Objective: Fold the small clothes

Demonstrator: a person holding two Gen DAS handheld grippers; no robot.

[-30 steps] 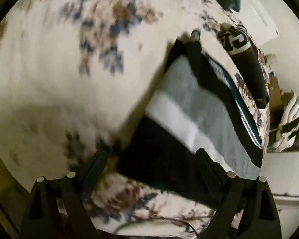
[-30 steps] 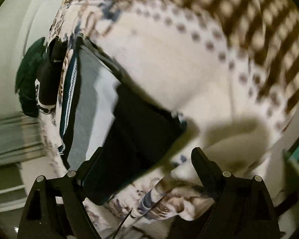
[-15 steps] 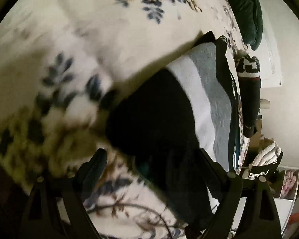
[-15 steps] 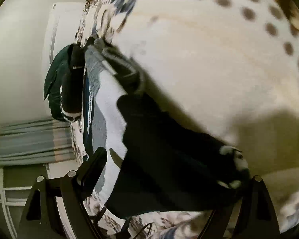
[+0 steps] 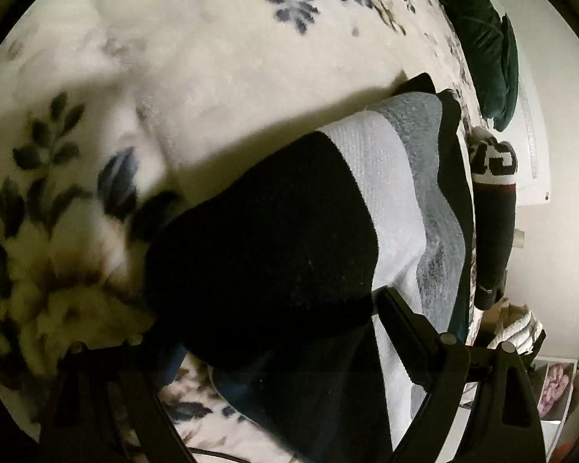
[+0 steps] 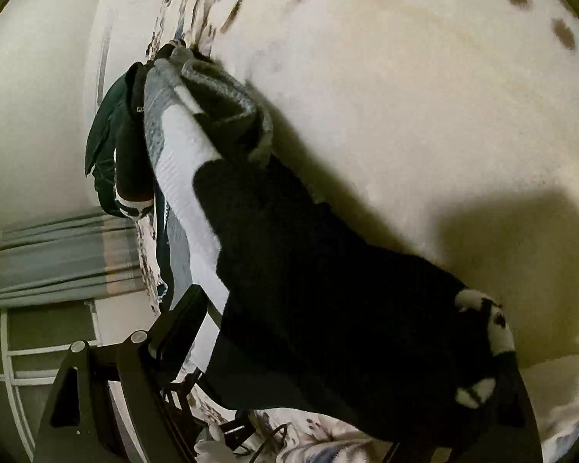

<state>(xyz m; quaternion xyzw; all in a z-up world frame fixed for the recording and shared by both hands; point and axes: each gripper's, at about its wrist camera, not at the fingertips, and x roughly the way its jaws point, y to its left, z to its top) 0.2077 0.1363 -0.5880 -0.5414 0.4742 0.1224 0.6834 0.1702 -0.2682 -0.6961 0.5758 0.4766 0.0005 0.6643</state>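
You have a knitted garment [image 5: 274,239] with black, white and grey bands lying on the floral blanket [image 5: 220,88] of the bed, its black end nearest both tools and its grey end running away toward a dark green cushion [image 5: 482,38] at the far edge. Your left gripper [image 5: 258,332] stands wide, with the black end between its 2 fingers but no pad visibly pressing on it; only the finger on the picture's right shows clearly, the other is lost in dark blur. Your right gripper [image 6: 351,351] is likewise spread wide over the same black end, where a small white-and-black patch [image 6: 490,332] sits at the corner beside its far finger, and I cannot see it pinching anything either. Judge this cloth as soft, light and floppy: it looks thick and fuzzy, so it should not slip once pinched, but it will sag and drag rather than hold a shape. It also seems to lie in more than 1 layer, with a rumpled grey fold [image 6: 227,108] along 1 side, so a shallow bite may lift only the top layer. Take hold at the 2 near corners of the black end, 1 per tool, close to the hem and deep enough to catch all layers. A black sock with white lettering [image 5: 494,177] lies just beyond it; keep clear of that.
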